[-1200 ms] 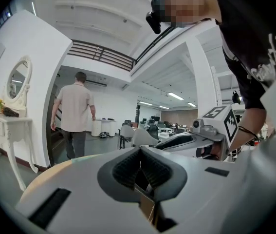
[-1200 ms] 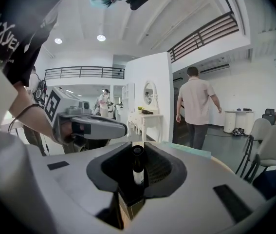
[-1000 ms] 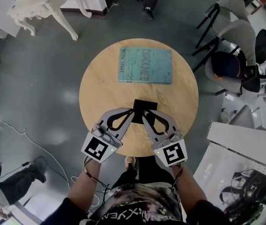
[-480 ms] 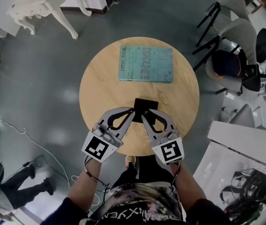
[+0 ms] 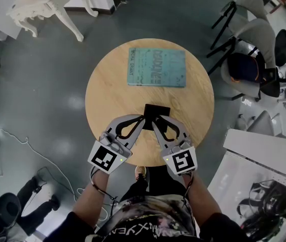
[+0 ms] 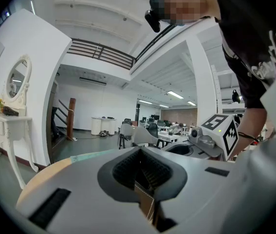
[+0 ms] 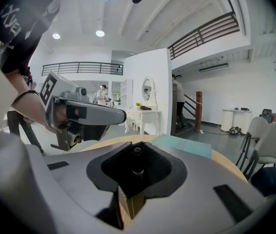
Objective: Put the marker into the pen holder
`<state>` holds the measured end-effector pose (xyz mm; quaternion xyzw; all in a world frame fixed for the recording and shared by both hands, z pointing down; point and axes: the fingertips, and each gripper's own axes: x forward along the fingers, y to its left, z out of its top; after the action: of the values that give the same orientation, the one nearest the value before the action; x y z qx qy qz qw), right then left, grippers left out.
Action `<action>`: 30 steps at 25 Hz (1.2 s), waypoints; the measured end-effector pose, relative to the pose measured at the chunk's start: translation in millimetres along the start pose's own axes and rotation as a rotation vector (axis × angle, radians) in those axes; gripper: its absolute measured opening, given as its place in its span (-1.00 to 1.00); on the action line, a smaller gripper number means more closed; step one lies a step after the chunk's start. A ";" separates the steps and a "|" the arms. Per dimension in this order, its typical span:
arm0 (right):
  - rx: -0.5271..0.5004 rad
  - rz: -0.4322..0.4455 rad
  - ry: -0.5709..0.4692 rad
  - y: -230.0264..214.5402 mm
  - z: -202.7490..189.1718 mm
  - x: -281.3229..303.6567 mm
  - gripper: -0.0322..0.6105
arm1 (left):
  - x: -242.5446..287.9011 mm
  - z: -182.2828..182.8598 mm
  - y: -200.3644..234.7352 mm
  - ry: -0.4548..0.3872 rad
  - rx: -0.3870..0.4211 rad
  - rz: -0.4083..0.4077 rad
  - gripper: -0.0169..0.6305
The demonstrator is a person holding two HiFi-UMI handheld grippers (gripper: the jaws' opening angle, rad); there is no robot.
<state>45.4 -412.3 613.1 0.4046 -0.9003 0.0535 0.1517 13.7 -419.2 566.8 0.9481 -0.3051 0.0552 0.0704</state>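
A black square pen holder stands on the round wooden table, near its front edge. Both grippers meet at the holder's near side. My left gripper is at the near-left corner, and in the left gripper view its ribbed pads are closed on a thin dark wall. My right gripper is just to its right. It is shut on a black marker, which the right gripper view shows end on between the pads. In both gripper views the jaws hide the holder.
A teal book lies on the far half of the table. Chairs stand to the right, with a white dressing table at the far left. A person's foot and cables are on the floor at the lower left.
My right gripper has edged slightly left, toward the left gripper. The left gripper has not moved. The person at the lower left has shifted.
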 end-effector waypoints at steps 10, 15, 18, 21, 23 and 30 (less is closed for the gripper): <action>-0.018 0.008 -0.019 2.8 5.4 -1.0 -0.49 | 0.6 -1.7 -2.0 0.005 0.001 -0.004 -0.90; -0.040 0.011 -0.023 4.9 13.4 -5.0 -0.43 | -0.7 2.9 -4.1 0.000 0.003 -0.002 -0.90; -0.054 0.011 -0.034 6.4 22.3 -8.0 -0.39 | -3.1 7.8 -4.7 -0.005 0.011 0.001 -0.89; -0.070 0.006 -0.050 8.3 34.1 -13.6 -0.37 | -6.6 13.8 -7.3 -0.009 0.015 0.006 -0.90; -0.086 0.004 -0.064 10.9 43.1 -19.3 -0.36 | -10.4 19.7 -11.2 -0.014 0.021 0.009 -0.90; -0.137 -0.010 -0.096 29.5 74.0 -46.2 -0.36 | -32.0 39.5 -31.1 0.003 0.047 0.004 -0.89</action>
<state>35.5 -375.9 529.1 0.3999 -0.9060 -0.0286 0.1362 8.6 -382.5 520.1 0.9488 -0.3055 0.0637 0.0486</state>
